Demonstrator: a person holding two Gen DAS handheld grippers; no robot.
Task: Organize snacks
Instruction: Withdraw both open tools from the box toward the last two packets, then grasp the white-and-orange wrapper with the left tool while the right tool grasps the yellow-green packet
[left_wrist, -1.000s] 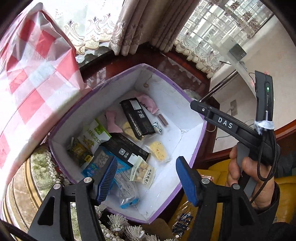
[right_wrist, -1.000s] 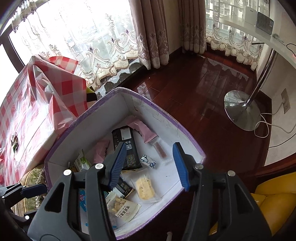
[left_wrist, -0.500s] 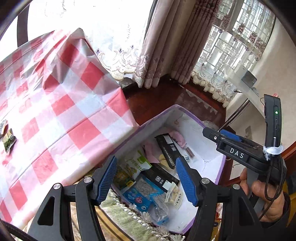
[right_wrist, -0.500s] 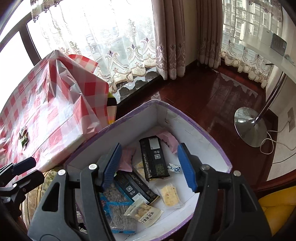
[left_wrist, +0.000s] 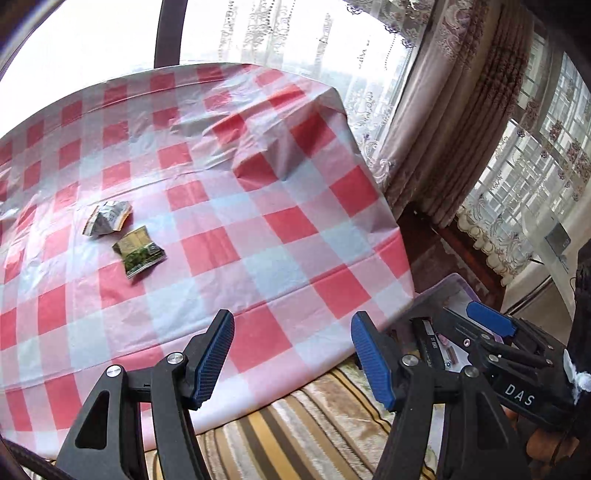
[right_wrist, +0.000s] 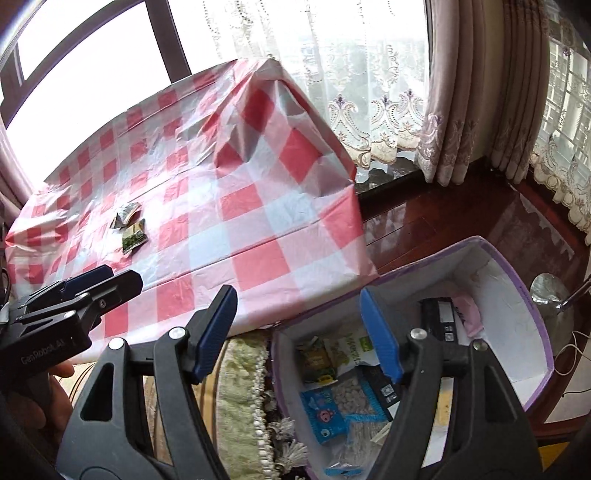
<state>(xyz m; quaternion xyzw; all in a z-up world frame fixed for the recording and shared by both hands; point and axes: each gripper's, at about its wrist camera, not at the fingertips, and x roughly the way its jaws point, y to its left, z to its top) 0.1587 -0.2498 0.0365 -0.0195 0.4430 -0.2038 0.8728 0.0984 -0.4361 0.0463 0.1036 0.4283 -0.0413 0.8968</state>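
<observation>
Evidently both the left gripper (left_wrist: 291, 356) and the right gripper (right_wrist: 299, 334), jaws apart and empty, the right's just widened, face the checked table (left_wrist: 229, 236), probably for its two packets (left_wrist: 123, 236).

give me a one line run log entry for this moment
left gripper: open, empty | right gripper: open, empty, jaws just opening | two snack packets on checked tablecloth | box holds snacks
</observation>
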